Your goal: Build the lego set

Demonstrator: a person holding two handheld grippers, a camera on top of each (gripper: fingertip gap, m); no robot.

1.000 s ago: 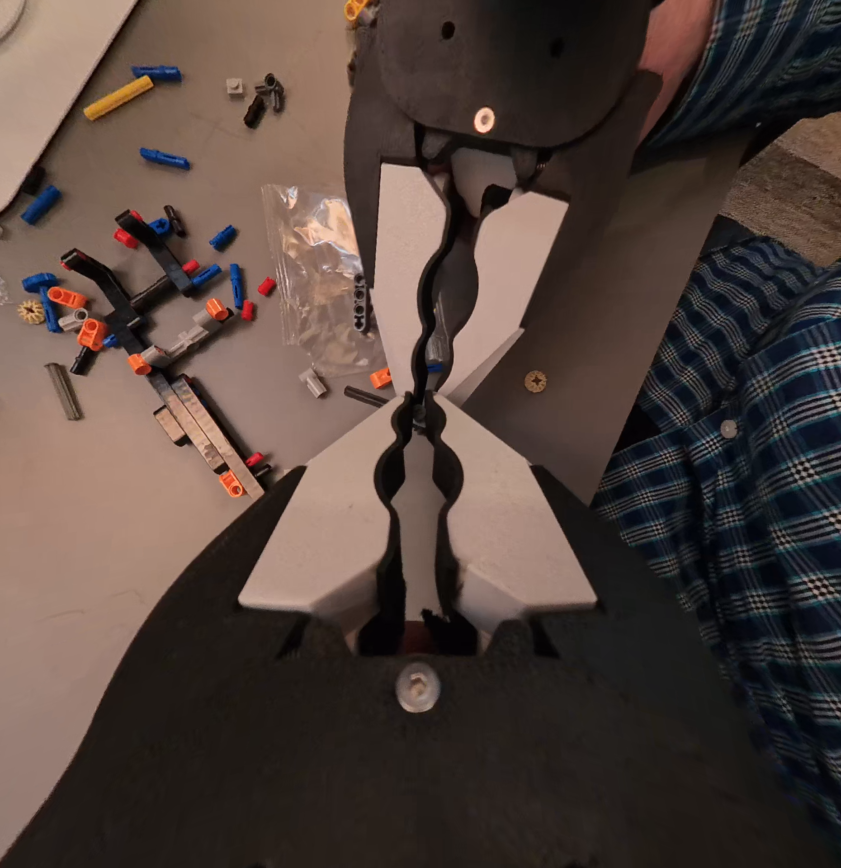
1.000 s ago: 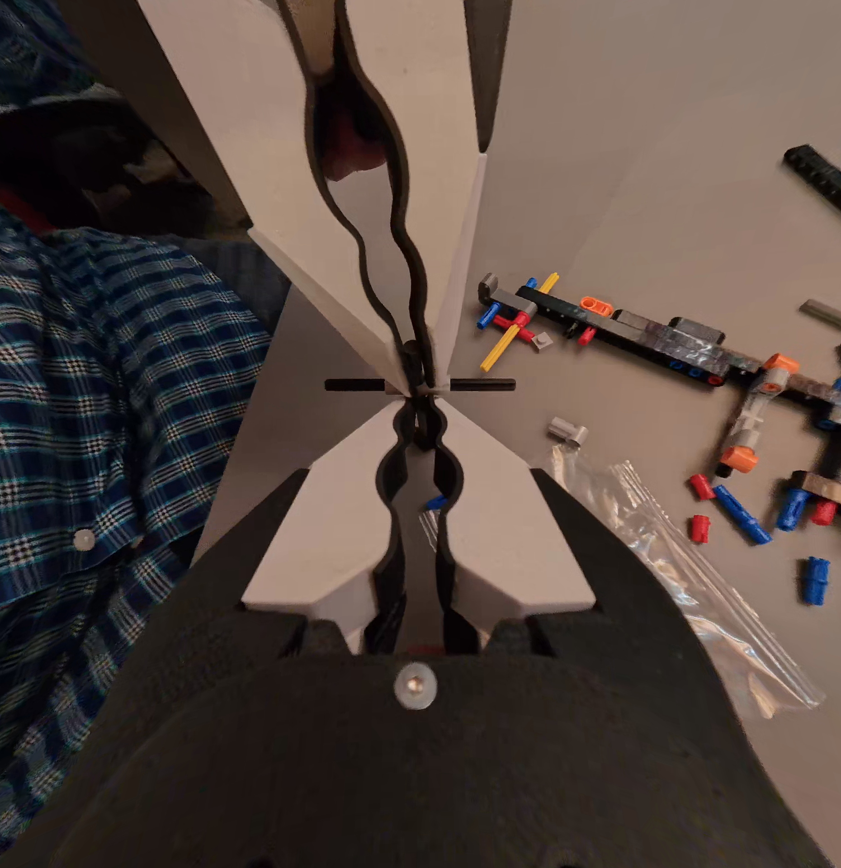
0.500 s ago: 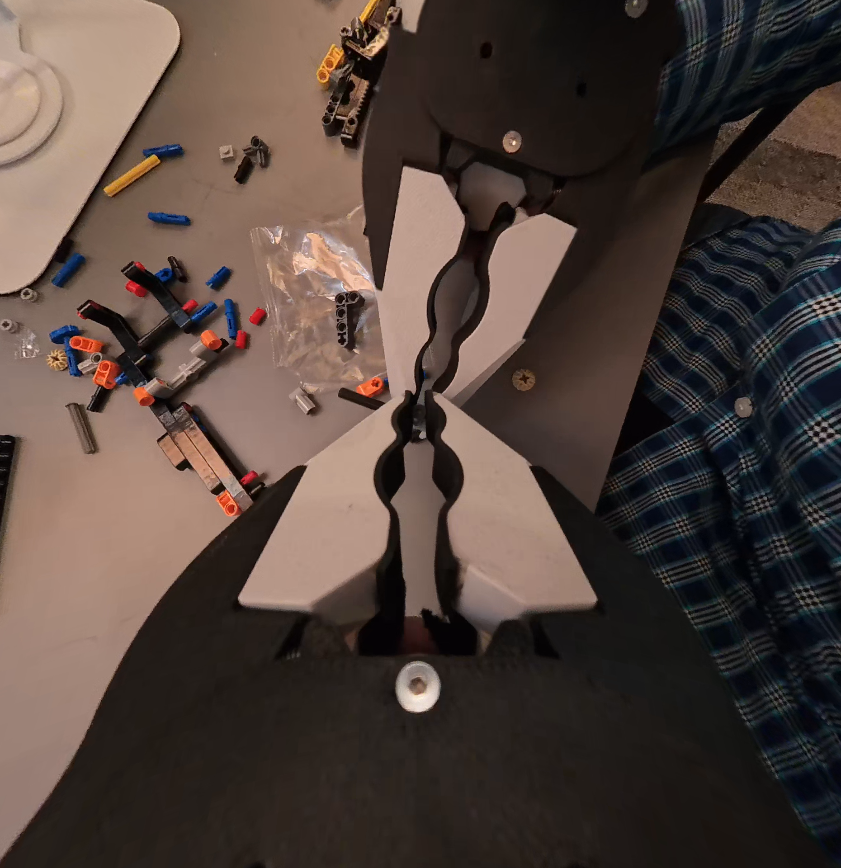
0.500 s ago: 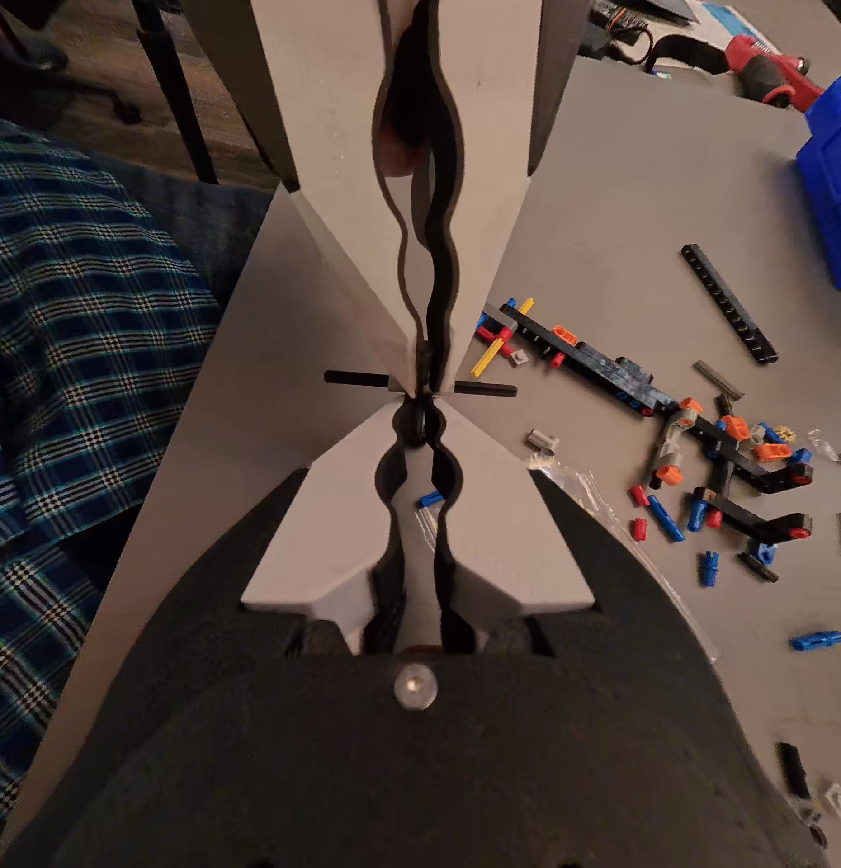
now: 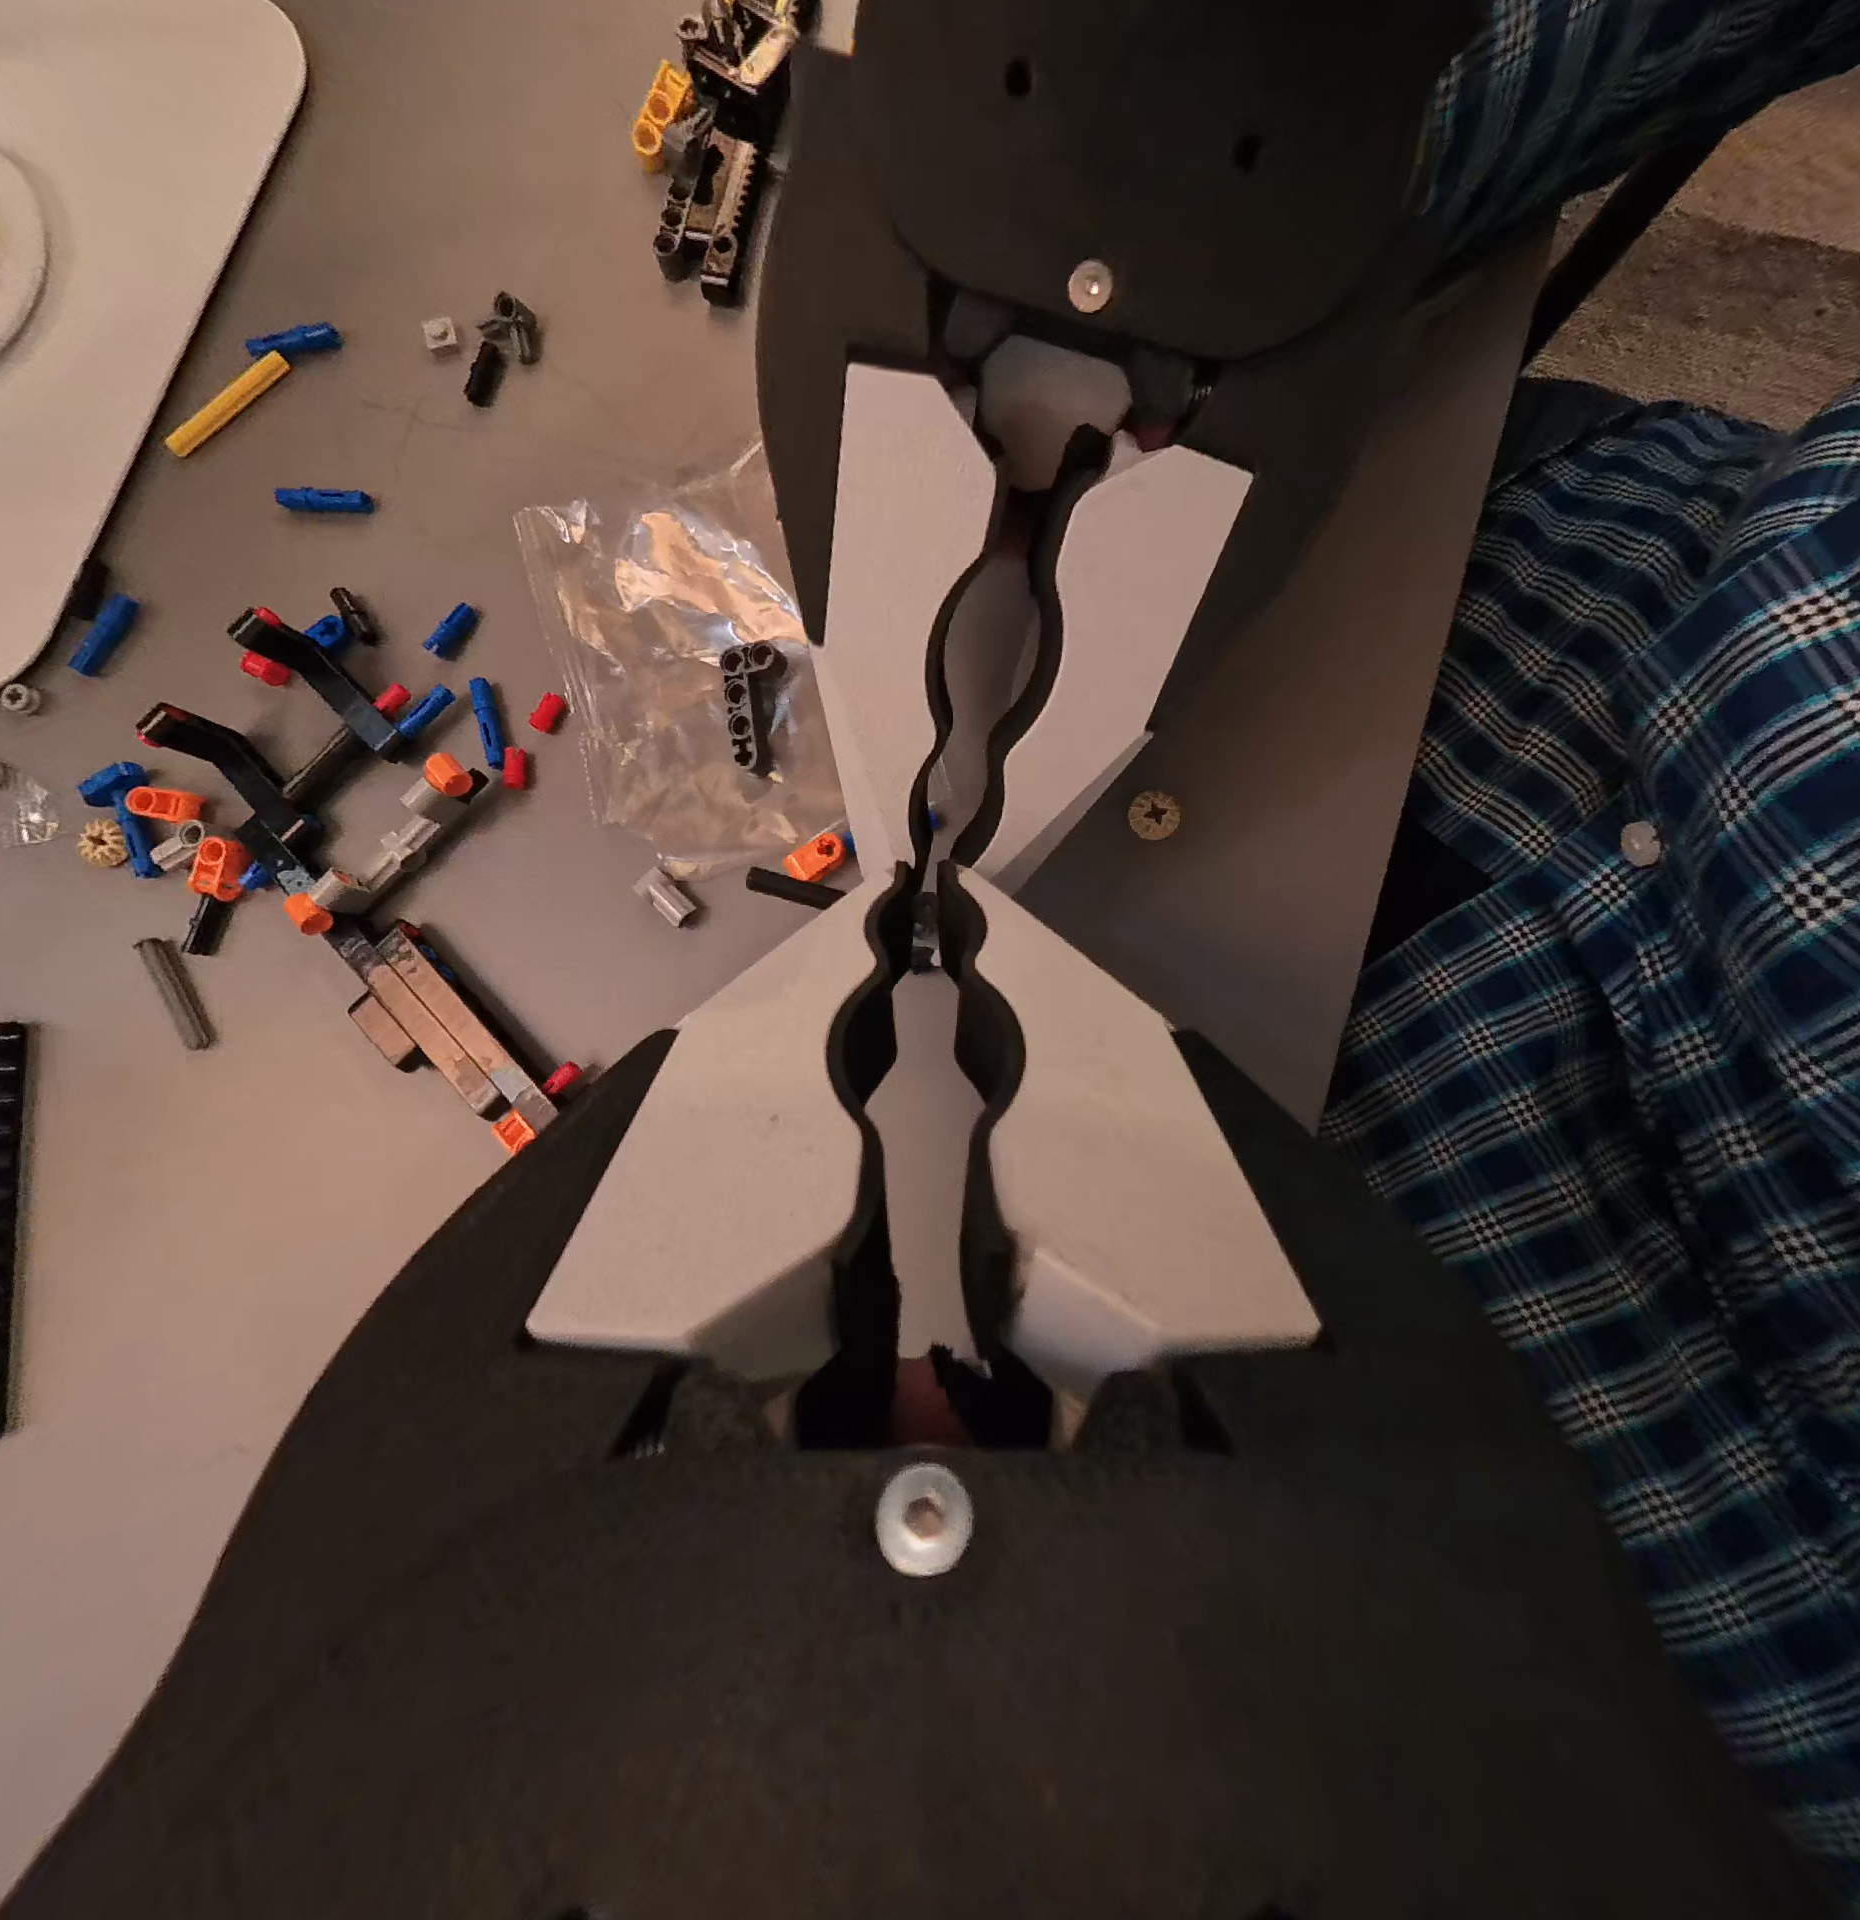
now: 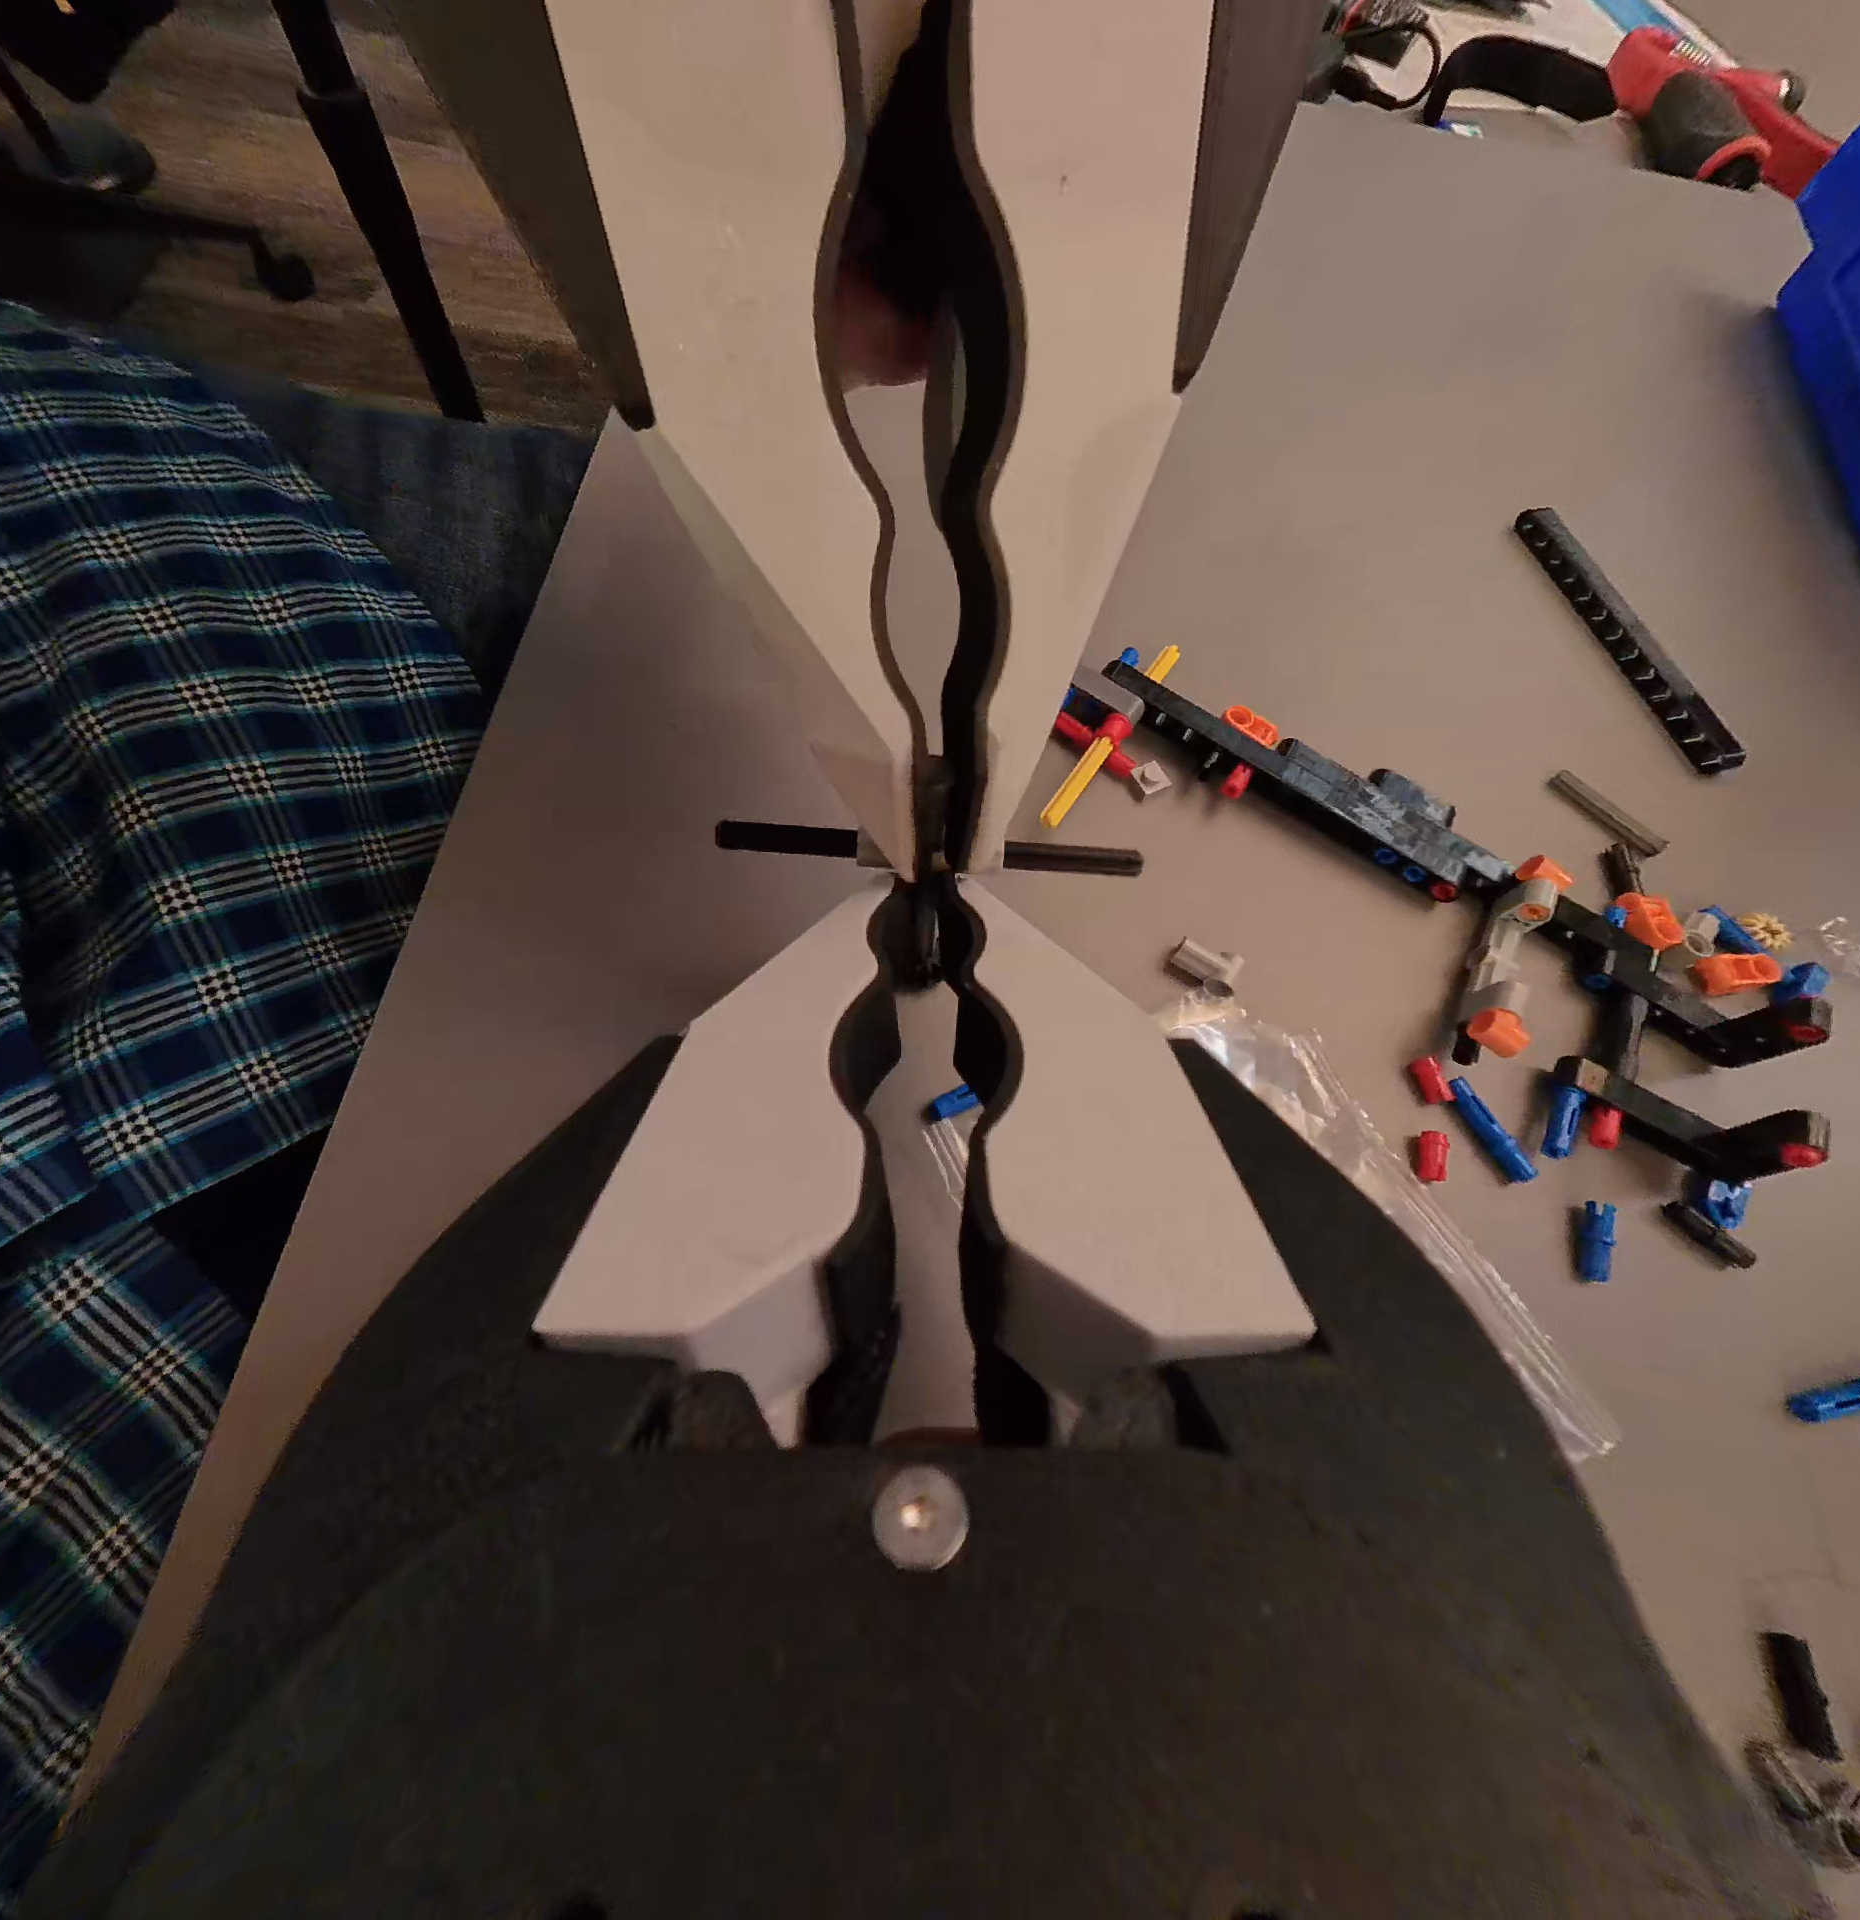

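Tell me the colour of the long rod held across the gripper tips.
Black; the rod shows best in the right wrist view.

Claws: left claw (image 5: 924, 896) and right claw (image 5: 945, 831) meet tip to tip above the tabletop (image 5: 230, 1195) edge.
Plastic bag (image 5: 687, 675): ten o'clock of the tips.
Loose pieces (image 5: 313, 790): nine o'clock, beyond the bag.

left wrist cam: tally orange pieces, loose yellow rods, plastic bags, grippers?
orange pieces: 6
loose yellow rods: 1
plastic bags: 1
grippers: 2 (left gripper, right gripper)
total: 10
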